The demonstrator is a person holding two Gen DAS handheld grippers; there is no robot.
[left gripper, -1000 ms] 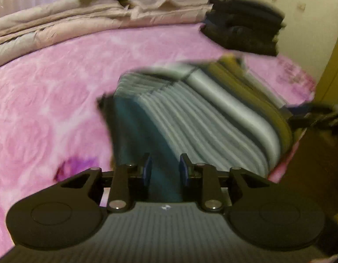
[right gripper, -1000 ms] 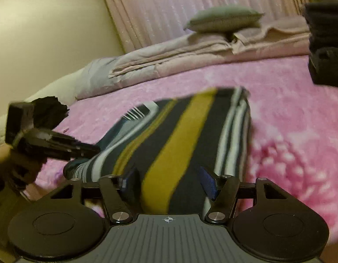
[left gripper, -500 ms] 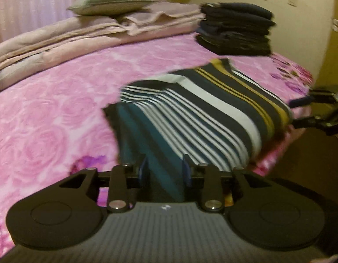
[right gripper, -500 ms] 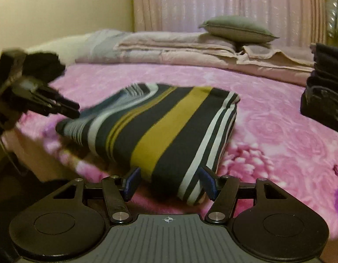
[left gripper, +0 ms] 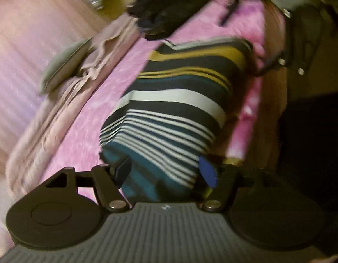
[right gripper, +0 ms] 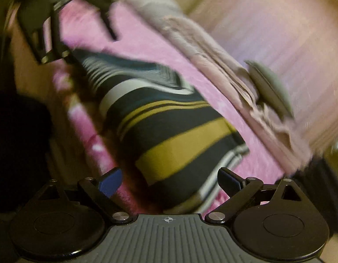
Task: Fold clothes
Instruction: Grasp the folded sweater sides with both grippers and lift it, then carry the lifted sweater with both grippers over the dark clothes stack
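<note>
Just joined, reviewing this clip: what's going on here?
A person with a hand-held gripper in each hand is folding clothes on a pink floral bedspread. The folded striped navy, white and mustard garment lies near the bed's edge. The left hand-held gripper and right hand-held gripper are both open at opposite ends of it, gripping nothing. A stack of dark folded clothes sits beyond.

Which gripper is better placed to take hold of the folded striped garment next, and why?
Probably the left gripper: its open jaws already straddle the teal end of the striped garment on the pink bedspread. The right gripper is open too, but the cloth's yellow-banded corner sits off-centre between its jaws. Blur limits certainty.
</note>
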